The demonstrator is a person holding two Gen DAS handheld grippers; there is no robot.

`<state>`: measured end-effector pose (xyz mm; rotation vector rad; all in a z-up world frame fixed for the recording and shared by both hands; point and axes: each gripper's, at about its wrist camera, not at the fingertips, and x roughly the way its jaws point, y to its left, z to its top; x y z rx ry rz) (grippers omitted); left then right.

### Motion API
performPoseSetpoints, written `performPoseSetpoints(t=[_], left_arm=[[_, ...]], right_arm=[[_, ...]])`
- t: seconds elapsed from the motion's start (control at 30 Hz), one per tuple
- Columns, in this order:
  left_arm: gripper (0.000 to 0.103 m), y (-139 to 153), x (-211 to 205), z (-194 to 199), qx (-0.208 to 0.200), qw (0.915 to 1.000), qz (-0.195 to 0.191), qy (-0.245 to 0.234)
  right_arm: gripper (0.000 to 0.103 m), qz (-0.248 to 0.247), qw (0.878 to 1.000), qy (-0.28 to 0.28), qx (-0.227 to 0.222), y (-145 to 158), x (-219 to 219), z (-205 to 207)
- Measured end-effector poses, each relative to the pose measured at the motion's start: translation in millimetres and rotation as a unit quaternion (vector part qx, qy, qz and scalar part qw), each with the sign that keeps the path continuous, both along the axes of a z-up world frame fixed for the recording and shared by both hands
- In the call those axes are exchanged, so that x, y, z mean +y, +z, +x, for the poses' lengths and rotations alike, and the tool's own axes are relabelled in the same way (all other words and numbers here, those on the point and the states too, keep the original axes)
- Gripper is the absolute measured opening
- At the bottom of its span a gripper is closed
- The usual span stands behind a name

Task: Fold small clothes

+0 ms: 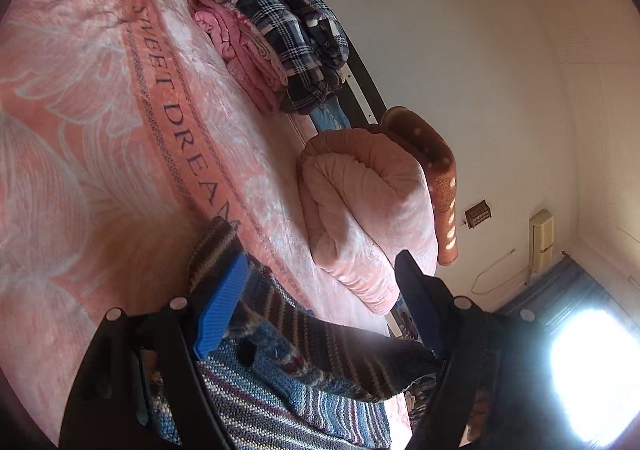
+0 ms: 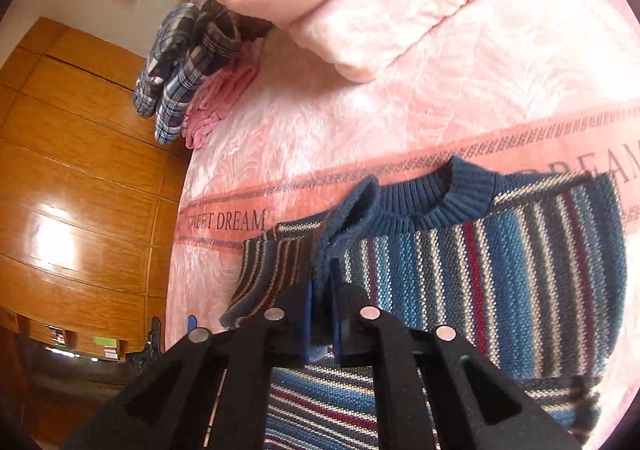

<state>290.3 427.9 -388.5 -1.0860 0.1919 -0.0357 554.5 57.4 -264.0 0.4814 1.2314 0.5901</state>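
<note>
Pinching a fold of striped knit sweater (image 2: 500,250) just beside its dark blue ribbed collar (image 2: 432,198), the right gripper (image 2: 322,290) has its two blue-padded fingers drawn narrow, with the fabric bunched up between them. Seen from the right wrist, the sweater spreads from the gripper toward three o'clock, lying on a pink bedspread (image 2: 360,122); a sleeve (image 2: 268,270) folds over at about ten o'clock from the fingers.

In the left wrist view, the left gripper (image 1: 320,282) stands wide apart, one blue ridged pad (image 1: 220,310) at nine o'clock and the other finger at three o'clock. The striped sleeve (image 1: 280,310) drapes across the gap, lying against the blue pad; neither finger is closed on it. More of the sweater lies below, at six o'clock.

Farther out, the bedspread carries a darker band printed with the words "SWEET DREAM". At one o'clock from the left gripper lies a rolled pale pink quilt (image 1: 360,202) with a brown spotted blanket (image 1: 436,174) touching its far side. At twelve o'clock, well apart, is a pile of folded blue plaid bedding (image 1: 288,30) lying against a folded pink blanket (image 1: 236,46). A white wall (image 1: 480,70) rises behind, and a wooden wardrobe (image 2: 80,170) fills nine o'clock in the right wrist view.
</note>
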Motion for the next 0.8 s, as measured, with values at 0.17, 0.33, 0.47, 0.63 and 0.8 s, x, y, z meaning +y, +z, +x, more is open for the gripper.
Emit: performPoseSetpoints(t=[0.17,0.33,0.47,0.63,0.8], left_arm=[[0.075,-5.0,-2.5,6.1,0.002,0.9998,-0.010,-0.018],[0.075,-14.1,-9.7,23.6,0.007,0.9975,-0.028,-0.064],[0.075,-20.2,-21.8,39.0,0.021,0.9944,-0.026,-0.100],[0.075,-32.5,-31.9,52.4,0.051,0.9904,-0.028,-0.126],[0.075,-37.0,-38.8,58.2,0.070,0.9881,-0.018,-0.136]], right_arm=[[0.007,-0.024,0.999,-0.014,-0.018,12.6,-28.1,-0.5],[0.007,-0.041,0.999,-0.030,-0.007,-8.5,-58.1,-5.3],[0.007,-0.050,0.998,-0.044,0.015,-37.3,-75.7,-6.8],[0.007,-0.054,0.996,-0.063,0.034,-68.5,-94.5,-11.2],[0.007,-0.060,0.993,-0.083,0.059,-104.2,-113.2,-17.2]])
